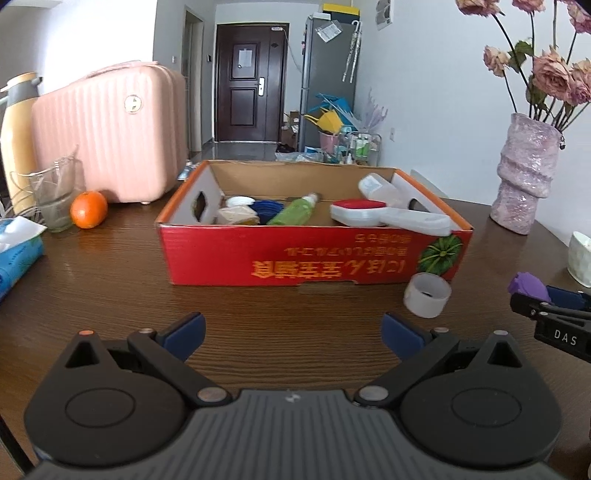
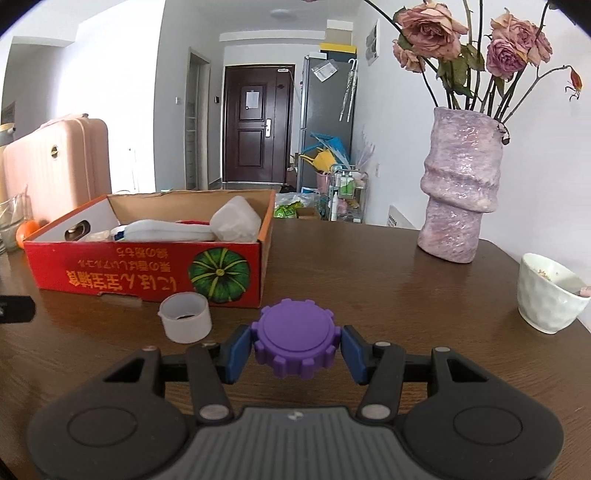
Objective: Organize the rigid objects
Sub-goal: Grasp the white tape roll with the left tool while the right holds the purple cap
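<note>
Leftmost on the wooden table [image 1: 110, 280] lies a blue tissue pack [image 1: 16, 254], and behind it stand a yellow flask [image 1: 16, 136] and a clear glass jug [image 1: 55, 195]. Just right of the jug sits an orange [image 1: 88, 209], in front of a pink ribbed case [image 1: 110, 133].

Further right, near the middle of the table, stands an open red cardboard box [image 1: 295, 254] with upside-down yellow print and a green pumpkin picture on its front wall. Inside it, from left to right, lie a white lid [image 1: 240, 201], a blue bundle [image 1: 267, 210], a green bottle [image 1: 295, 212], a white and red tool [image 1: 369, 214] and a pale plastic bottle [image 1: 376, 188] leaning in the far right corner.

In front of the box, the left gripper [image 1: 293, 334] hovers over bare wood with its blue pads [image 1: 184, 334] spread wide and nothing between them.

Just off the box's front right corner a white roll of tape [image 2: 186, 315] lies on the table, tilted.

To its right, the right gripper [image 2: 293, 345] pinches a purple toothed knob [image 2: 293, 339] between its blue pads [image 2: 236, 350], which press on either side of it. The knob is held just above the table, outside the box.

Beyond, toward the far right edge, stands a lilac vase [image 2: 461, 184] of dried roses [image 2: 432, 29], and nearer, a white cup [image 2: 546, 293].
</note>
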A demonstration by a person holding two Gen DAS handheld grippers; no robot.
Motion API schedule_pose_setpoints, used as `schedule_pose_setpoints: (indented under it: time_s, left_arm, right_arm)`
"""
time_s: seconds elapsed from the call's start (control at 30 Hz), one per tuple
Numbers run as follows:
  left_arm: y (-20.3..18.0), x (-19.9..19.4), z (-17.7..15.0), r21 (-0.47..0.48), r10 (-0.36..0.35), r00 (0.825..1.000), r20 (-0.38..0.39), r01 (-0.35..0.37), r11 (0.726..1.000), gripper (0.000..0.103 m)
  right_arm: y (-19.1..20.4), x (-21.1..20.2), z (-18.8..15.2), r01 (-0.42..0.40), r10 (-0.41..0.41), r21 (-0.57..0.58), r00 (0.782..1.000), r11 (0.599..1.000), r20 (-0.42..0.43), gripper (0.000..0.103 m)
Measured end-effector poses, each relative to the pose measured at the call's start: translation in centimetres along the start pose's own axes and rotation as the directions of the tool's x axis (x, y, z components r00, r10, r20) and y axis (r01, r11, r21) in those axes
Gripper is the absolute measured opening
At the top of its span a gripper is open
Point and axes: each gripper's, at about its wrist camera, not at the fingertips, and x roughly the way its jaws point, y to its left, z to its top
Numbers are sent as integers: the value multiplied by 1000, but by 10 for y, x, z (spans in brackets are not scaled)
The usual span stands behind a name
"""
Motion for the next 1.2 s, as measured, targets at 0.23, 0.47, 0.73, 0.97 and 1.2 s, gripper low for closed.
schedule_pose_setpoints:
  time_s: [0.23, 0.47, 0.73, 0.97, 1.2]
  left_arm:
    - [-35, 16, 3, 14, -29, 999, -24, 30, 999, 103]
    - [-66, 35, 4, 15, -23, 999, -27, 23, 1000, 103]
    - [-92, 57, 7, 12, -6, 1000, -20, 6, 1000, 103]
    - [-107, 75, 9, 18, 17, 999, -37, -17, 1000, 103]
    - [-118, 90, 12, 37, 50, 997, -67, -48, 998, 103]
  right_arm:
    - [-18, 0, 4, 5, -6, 41, 1000, 999, 26, 53]
    - [-37, 4, 4, 4, -6, 72, 999, 997, 32, 53]
    - [-47, 8, 7, -9, 6, 85, 999, 996, 37, 53]
    - [-55, 17, 9, -14, 12, 88, 1000, 996, 28, 53]
    - [-58, 24, 10, -17, 15, 93, 1000, 995, 22, 53]
